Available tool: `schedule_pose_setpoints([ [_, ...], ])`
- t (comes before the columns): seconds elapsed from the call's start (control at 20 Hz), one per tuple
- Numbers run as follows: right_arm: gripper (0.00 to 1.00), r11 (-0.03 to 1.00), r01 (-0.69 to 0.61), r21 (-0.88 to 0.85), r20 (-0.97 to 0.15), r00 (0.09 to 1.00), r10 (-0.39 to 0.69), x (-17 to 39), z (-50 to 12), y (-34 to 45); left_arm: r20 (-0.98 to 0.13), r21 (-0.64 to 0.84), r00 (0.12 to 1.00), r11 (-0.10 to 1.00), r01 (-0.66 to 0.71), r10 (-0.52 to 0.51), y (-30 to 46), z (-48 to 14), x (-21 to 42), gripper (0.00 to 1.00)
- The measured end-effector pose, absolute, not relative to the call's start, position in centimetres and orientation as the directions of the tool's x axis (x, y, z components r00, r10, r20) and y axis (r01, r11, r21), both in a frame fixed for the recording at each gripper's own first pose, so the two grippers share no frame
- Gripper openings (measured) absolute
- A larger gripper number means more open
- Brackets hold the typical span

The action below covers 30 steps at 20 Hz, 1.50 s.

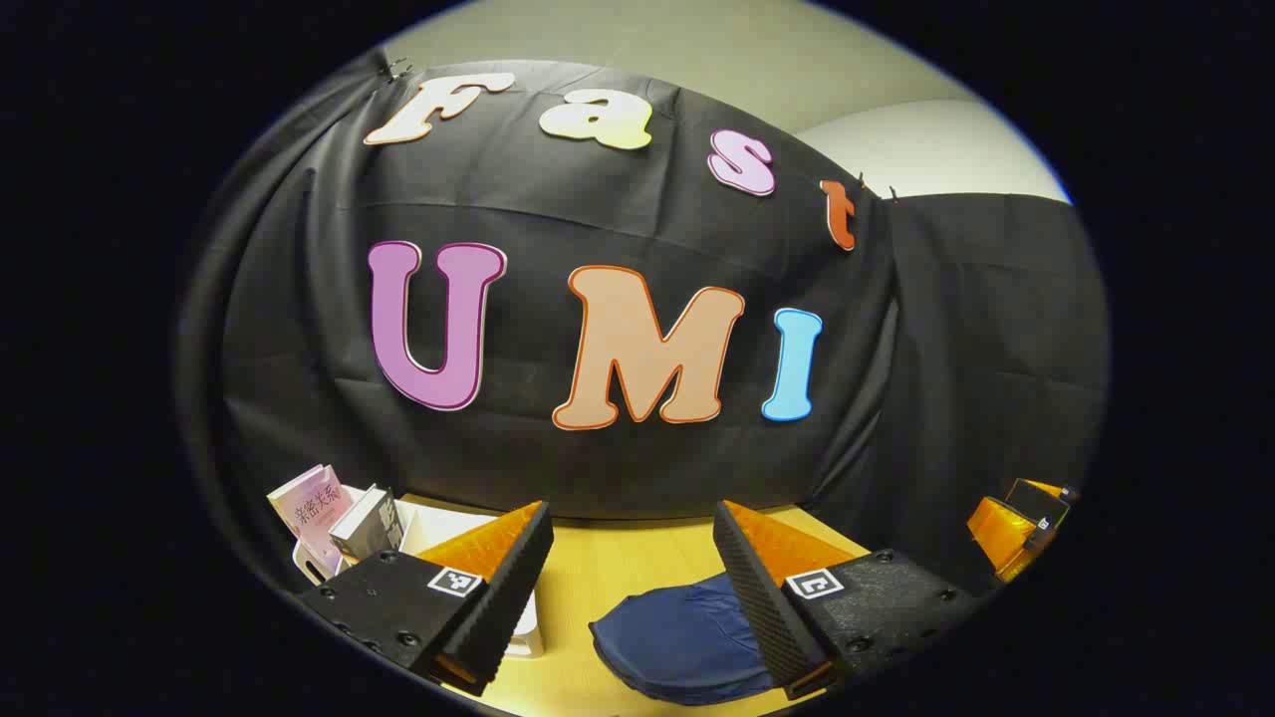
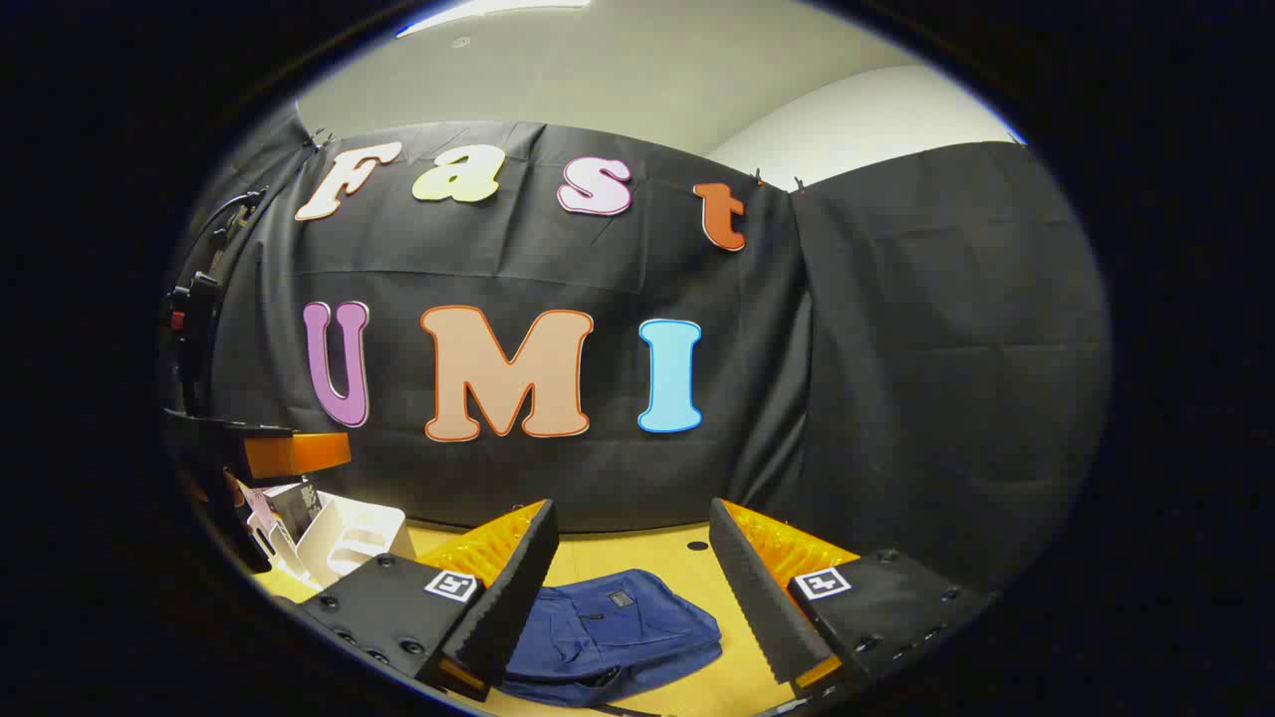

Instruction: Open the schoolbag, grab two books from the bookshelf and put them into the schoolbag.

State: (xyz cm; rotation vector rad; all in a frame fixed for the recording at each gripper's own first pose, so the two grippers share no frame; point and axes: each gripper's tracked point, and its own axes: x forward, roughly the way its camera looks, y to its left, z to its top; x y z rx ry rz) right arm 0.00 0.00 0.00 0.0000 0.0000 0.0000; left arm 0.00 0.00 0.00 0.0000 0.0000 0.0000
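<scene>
One dark blue schoolbag (image 2: 610, 629) lies flat on the yellow desk (image 2: 637, 553), near its front and well apart from the bookshelf; in the right gripper view it sits between and just beyond the fingers of the right tongs (image 2: 628, 588), and its lower edge is cut off by the view's rim. In the left gripper view the same schoolbag (image 1: 677, 637) shows as a rounded blue mound, partly hidden behind one finger of the left tongs (image 1: 630, 588). Both pairs of tongs stand with their fingers spread wide and grip nothing. One white bookshelf (image 1: 438, 528) stands at the desk's far left, by the black cloth wall (image 1: 618, 468). Two books can be counted in it in the left gripper view: a pale pink one (image 1: 314, 508) leaning outward and a darker one with a grey cover (image 1: 367, 523) just beside it. Whether more books stand behind them cannot be told, since the left tongs cover the shelf's lower part. In the right gripper view the bookshelf (image 2: 344, 538) is partly hidden by the other gripper's body at the left edge, and its books are too small and shadowed to count. At the right edge of the left gripper view, part of the right tongs (image 1: 1016, 528) shows, cut off by the rim. Whether the bag's zip is undone cannot be made out.
</scene>
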Motion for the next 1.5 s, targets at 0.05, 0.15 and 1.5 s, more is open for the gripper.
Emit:
schedule_pose_setpoints([
  [0.05,0.98,1.0,-0.003,-0.001,-0.003,1.0,0.003,0.0,0.0,0.1,-0.003,0.0,1.0,1.0,0.001,-0.001,0.0,-0.1,0.0,0.92],
  [0.15,0.98,1.0,-0.01,-0.005,-0.01,1.0,0.01,0.0,-0.3,0.3,-0.003,-0.001,1.0,1.0,-0.002,0.002,0.1,-0.1,-0.1,0.92],
  [1.5,0.98,0.912,-0.148,-0.383,-0.145,0.984,0.099,0.7,-12.4,5.0,-0.028,0.001,0.988,0.988,-0.152,0.152,9.3,-1.5,-3.0,0.92],
])
